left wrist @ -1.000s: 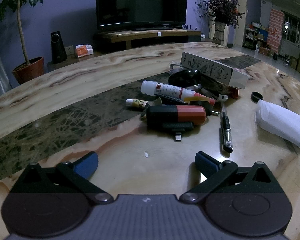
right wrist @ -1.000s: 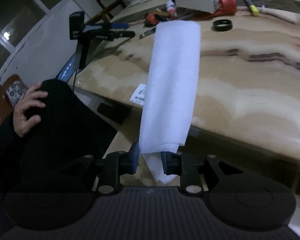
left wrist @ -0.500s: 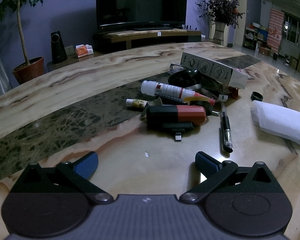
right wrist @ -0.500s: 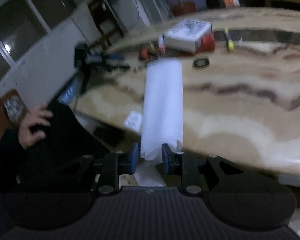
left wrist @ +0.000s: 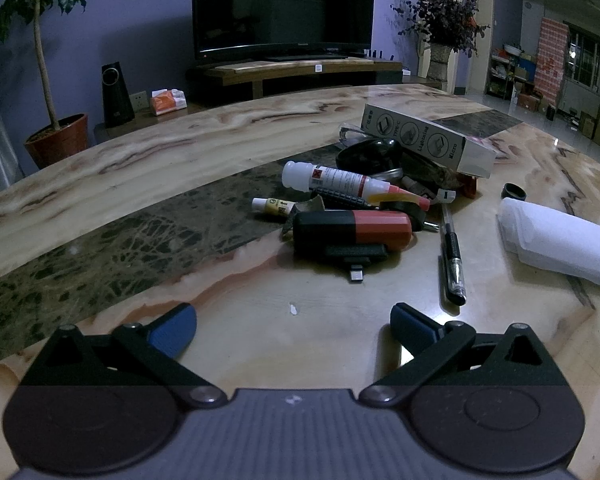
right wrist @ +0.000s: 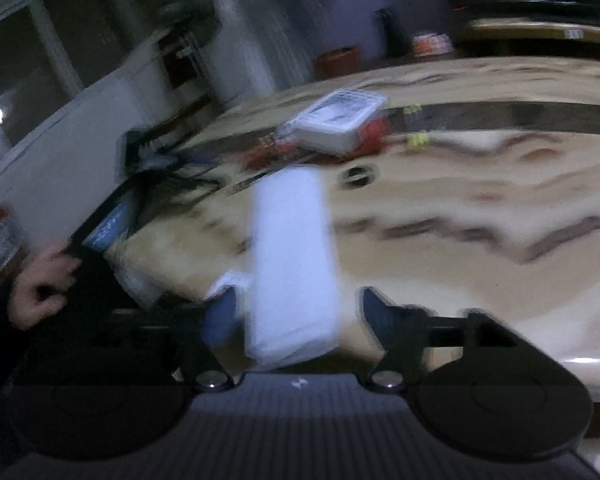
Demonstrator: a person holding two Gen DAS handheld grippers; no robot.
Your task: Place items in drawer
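Both grippers (left wrist: 293,320) (right wrist: 296,312) spread, white roll (right wrist: 290,264) between, table edge (right wrist: 580,360) near

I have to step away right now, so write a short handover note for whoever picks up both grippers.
Left gripper: open, empty, low over the table.
Right gripper: open around the white roll, which lies on the table; view blurred.
Things: pen, glue bottle, red-black case and box lie piled mid-table.
Done: nothing visibly stowed; no drawer in view.
Left: everything still needs putting in the drawer.
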